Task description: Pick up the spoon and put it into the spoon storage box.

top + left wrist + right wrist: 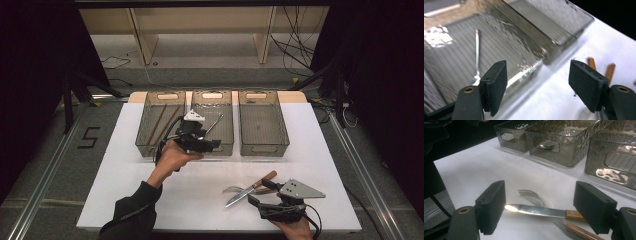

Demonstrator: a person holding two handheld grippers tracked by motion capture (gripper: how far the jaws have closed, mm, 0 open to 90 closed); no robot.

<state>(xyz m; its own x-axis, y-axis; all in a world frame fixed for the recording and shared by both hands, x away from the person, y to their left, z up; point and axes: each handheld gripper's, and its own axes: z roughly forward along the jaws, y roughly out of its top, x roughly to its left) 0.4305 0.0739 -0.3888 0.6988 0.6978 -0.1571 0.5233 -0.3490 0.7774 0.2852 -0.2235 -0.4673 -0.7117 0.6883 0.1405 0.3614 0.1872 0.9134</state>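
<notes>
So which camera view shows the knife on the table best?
The right gripper view: the knife lies close between the open tool's black jaws, serrated blade and wooden handle clear, crossing a fork. The high view shows the knife whole but small, by the right tool. The left gripper view shows two blurred wooden handle ends.

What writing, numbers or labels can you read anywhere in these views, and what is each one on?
"5": one large dark digit on the grey floor left of the white table, in the high view.
No other text: the three clear bins, the knife and the fork show no readable label or brand.
</notes>
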